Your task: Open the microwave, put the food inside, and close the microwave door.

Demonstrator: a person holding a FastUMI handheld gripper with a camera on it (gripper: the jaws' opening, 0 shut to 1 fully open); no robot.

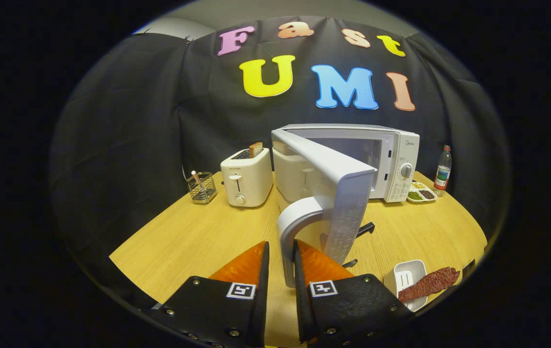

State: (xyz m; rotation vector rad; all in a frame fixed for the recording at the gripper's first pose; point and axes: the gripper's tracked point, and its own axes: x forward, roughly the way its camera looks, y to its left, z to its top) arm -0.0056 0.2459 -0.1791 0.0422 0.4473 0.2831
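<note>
Black cloth hung behind a light wooden table (198,237) that carried everything in the scene. The hand-held gripper (281,251) sat low over the table's near part, and its two fingers (248,263) flanked the curved white handle (290,237) of the microwave door (333,183). The handle's lower end stood in the narrow gap between them; whether both fingers actually pressed on it could not be told.

That door stood swung wide open toward the hand-held gripper, its edge rising just ahead of the fingers. Beyond it, the white microwave (391,159) rested at the back of the table with its cavity exposed and its control knob on the right side of the front.

To the right of the fingers and close beside them lay the food (430,282), a dark reddish strip resting across a small white tray (408,278) near the table's edge.

Farther off to the left of the door stood a white toaster (247,181) with a slice of bread poking from its slot, and left of that a small wire basket (202,187). Right of the microwave sat a divided dish (421,193) of small items and, just beyond it, a plastic bottle (443,171), upright.
</note>
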